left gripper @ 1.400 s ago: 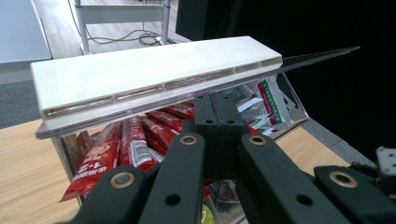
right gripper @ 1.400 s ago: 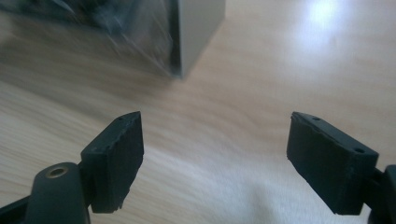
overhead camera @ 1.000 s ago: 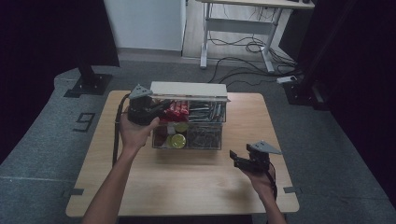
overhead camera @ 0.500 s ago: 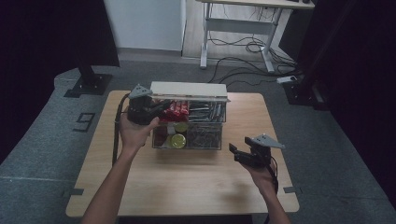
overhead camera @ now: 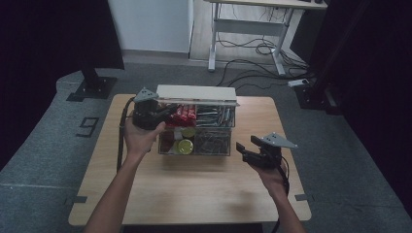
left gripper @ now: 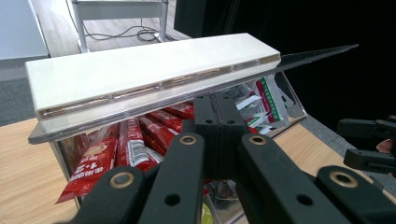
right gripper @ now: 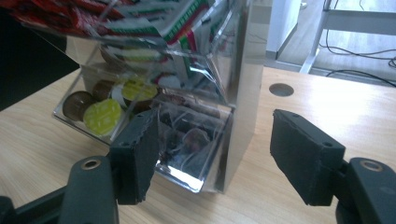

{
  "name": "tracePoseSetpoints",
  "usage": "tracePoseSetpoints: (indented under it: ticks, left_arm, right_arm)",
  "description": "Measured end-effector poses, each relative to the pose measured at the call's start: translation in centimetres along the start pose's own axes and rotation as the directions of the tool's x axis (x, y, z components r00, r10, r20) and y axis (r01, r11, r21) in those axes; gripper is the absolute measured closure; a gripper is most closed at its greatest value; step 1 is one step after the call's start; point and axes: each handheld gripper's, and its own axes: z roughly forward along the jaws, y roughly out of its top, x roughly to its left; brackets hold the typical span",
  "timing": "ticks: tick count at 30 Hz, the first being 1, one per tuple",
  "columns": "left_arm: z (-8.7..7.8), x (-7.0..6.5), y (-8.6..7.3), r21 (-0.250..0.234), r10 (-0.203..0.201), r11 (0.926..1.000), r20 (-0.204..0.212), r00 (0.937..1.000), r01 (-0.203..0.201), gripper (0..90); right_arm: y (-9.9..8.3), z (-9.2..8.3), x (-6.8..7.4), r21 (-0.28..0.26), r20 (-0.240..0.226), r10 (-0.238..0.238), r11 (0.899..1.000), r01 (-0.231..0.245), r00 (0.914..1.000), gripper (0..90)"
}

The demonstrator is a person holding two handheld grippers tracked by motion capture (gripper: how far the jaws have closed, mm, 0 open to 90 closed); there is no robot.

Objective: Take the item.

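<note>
Clear organiser (overhead camera: 197, 141), red sachets (overhead camera: 183, 114), yellow-green, perhaps brown capsules (right gripper: 102, 116), black fingers (right gripper: 140, 151).

Left gripper (overhead camera: 167, 112), jaws fully closed, held at 10 o'clock with forearm reaching forward. Right gripper (overhead camera: 247, 149) at 4 o'clock, raised off surface, pointing left; jaws parted, just been closing, nothing between.

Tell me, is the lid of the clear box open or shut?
Open: the lid is raised above the red packets, hinged up at the back.
</note>
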Motion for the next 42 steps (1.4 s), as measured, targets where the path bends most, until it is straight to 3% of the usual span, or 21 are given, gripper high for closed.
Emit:
tracePoseSetpoints:
  ticks: [15, 22, 29, 42]
  left_arm:
    - [0.0, 0.0, 0.0, -0.001, 0.001, 1.0, 0.0, 1.0, -0.001, 90.0]
    - [0.0, 0.0, 0.0, -0.001, 0.001, 1.0, 0.001, 1.0, -0.001, 90.0]
    - [0.0, 0.1, 0.0, -0.001, 0.001, 1.0, 0.003, 1.0, -0.001, 90.0]
    - [0.0, 0.0, 0.0, -0.001, 0.0, 1.0, 0.004, 1.0, 0.0, 90.0]
  right_arm:
    - [2.4, -0.2, 0.9, -0.039, -0.034, -0.007, 0.999, 0.005, 0.9994, 37.5]
    - [3.4, 0.3, 1.3, -0.053, -0.052, -0.012, 0.999, 0.009, 0.9986, 43.7]
    - [4.0, 0.8, 1.6, -0.056, -0.066, -0.016, 0.998, 0.013, 0.9977, 49.4]
    - [4.7, 1.8, 2.0, -0.053, -0.075, -0.022, 0.998, 0.018, 0.997, 51.7]
